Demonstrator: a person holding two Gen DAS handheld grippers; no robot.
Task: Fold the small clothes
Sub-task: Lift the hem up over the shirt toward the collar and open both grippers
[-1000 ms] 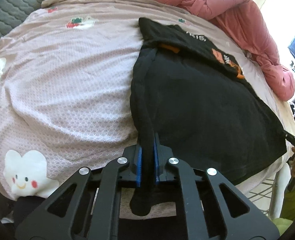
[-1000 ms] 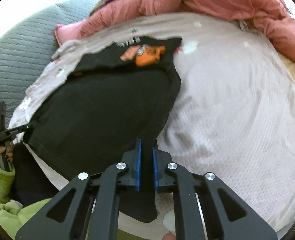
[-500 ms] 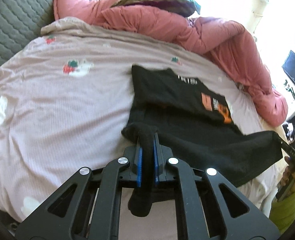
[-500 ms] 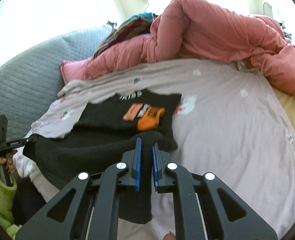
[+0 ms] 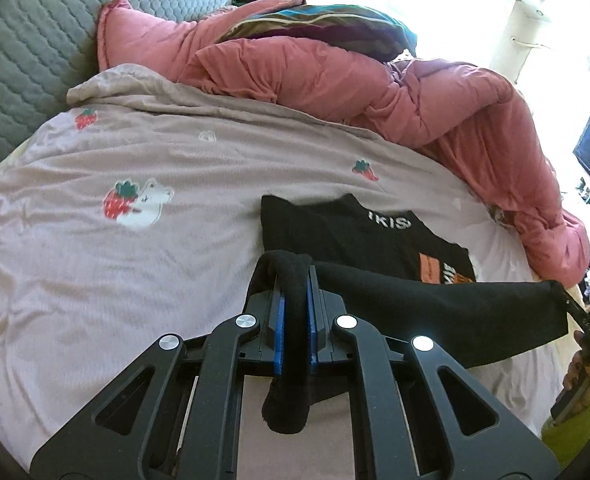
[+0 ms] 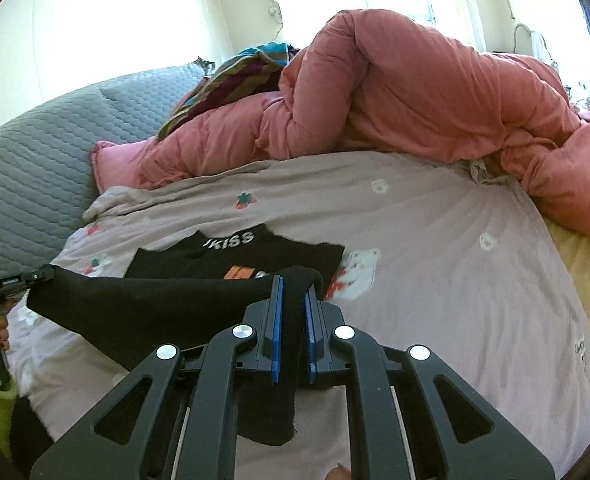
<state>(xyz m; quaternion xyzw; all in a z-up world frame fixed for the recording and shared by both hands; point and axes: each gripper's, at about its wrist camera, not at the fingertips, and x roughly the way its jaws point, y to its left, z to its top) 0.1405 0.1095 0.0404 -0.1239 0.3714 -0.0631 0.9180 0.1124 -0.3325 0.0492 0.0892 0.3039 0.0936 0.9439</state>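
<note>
Tee (image 5: 435,300) pinched in both claws, L (image 5: 293,300) & R (image 6: 293,304); pink duvet (image 6: 415,92) prob. behind.

Black T-shirt (image 5: 435,300), white lettering, orange print, hem lifted, collar end on bed

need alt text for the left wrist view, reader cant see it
The left gripper is shut on a bunched corner of a black T-shirt, lifting its near edge above a pink printed bedsheet. A pink duvet is heaped behind.
</note>
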